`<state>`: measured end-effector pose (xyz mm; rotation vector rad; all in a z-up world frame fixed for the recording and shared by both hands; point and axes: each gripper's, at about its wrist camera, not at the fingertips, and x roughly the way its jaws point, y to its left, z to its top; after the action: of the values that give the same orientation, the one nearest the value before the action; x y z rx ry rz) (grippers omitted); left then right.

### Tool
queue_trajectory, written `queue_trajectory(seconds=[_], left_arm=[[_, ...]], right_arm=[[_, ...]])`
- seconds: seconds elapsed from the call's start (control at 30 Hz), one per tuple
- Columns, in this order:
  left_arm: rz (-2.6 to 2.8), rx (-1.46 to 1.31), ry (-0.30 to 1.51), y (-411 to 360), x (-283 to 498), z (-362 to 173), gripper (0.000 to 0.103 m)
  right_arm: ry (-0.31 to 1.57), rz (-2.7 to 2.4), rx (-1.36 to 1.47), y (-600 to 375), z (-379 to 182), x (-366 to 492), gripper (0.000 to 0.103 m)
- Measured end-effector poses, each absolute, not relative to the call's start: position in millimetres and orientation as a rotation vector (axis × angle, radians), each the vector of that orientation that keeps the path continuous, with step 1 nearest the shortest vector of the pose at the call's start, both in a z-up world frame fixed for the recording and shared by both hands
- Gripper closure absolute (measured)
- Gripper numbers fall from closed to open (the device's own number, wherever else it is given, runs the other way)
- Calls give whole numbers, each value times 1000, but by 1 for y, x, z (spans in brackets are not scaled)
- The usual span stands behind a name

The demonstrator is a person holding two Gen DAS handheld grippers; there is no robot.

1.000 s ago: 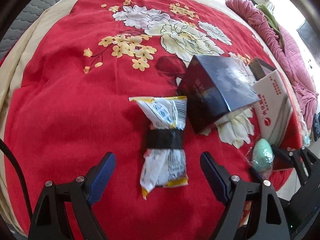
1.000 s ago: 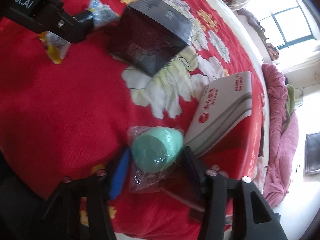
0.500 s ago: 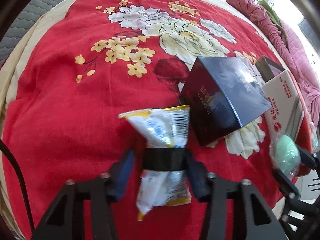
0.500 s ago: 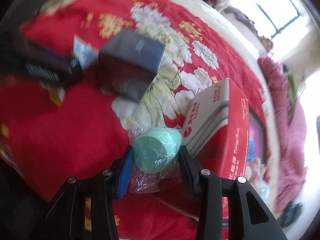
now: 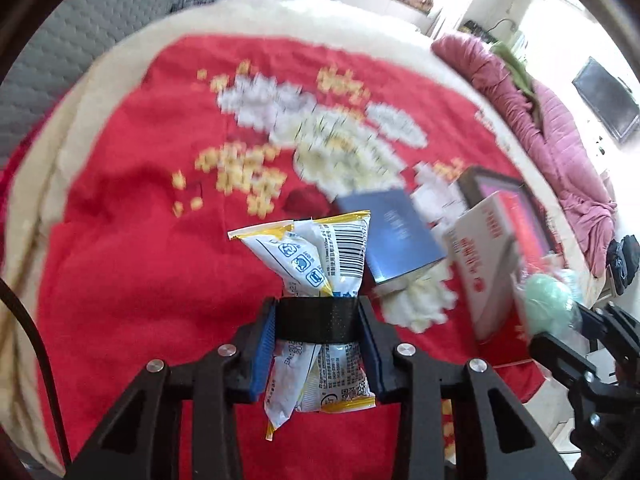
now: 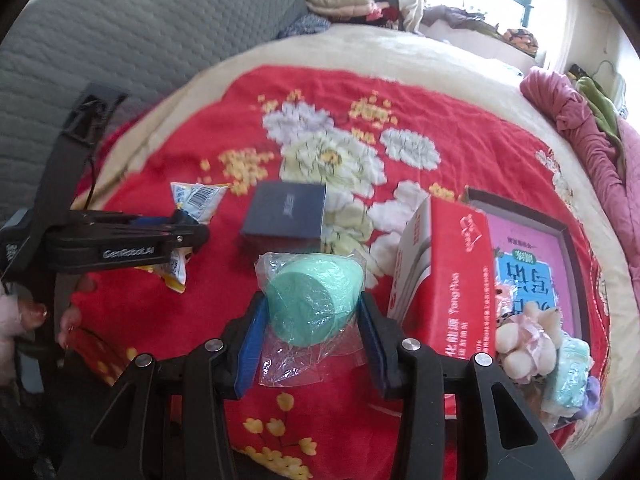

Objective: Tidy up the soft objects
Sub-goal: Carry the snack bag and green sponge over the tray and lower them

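1. Left wrist view: left gripper (image 5: pixel 316 322) clenched on the snack packet (image 5: pixel 320 312) across its black band, packet lifted clear of the red bedspread (image 5: pixel 132 248)
2. Jaws lately closing there, packet between them, pads now pressing both sides
3. Right wrist view: right gripper (image 6: pixel 310 330) clamped on the green sponge (image 6: pixel 314 300) in its clear wrapper, also held above the bedspread
4. Jaws lately narrowing a little here too, sponge squeezed between the pads
5. Lying on the bed beyond: dark box (image 6: pixel 286 216), red-and-white carton (image 6: pixel 448 276), and an open tray (image 6: pixel 568 240) at right with soft toys at its near end
6. Likely risk: slick wrapper sliding over the sponge, so the sponge squirting out under a hard squeeze
7. Likely risk: packet gripped only at the waist, ends free to swing and twist out on a quick turn
8. Possible snag: carton standing just beside the tray, easy to clip or topple while carrying either load across
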<state>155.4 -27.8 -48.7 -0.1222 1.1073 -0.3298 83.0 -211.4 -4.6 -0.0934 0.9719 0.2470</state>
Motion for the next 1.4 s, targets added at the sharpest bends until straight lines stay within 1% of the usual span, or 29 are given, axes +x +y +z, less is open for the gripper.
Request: queue_trajectory(seconds=[0.2, 0.37, 0.63, 0.8, 0.97, 1.17, 1.4], left_arm=[[-354, -121, 1019, -39, 136, 7, 65], [-384, -83, 953, -63, 120, 47, 65], [-470, -17, 908, -129, 105, 82, 65], [-529, 28, 903, -177, 98, 87, 65], [-589, 80, 913, -228, 89, 80, 65], [-628, 143, 940, -277, 77, 59, 65], [-652, 186, 981, -307, 70, 32, 65]], right_arm=[[892, 234, -58, -228, 34, 66, 57], [811, 192, -15, -258, 68, 47, 57], [724, 66, 53, -337, 106, 14, 57], [701, -22, 89, -391, 116, -7, 57], [710, -97, 112, -435, 111, -26, 57], [747, -152, 146, -471, 90, -43, 57], [801, -176, 169, -491, 58, -43, 57]])
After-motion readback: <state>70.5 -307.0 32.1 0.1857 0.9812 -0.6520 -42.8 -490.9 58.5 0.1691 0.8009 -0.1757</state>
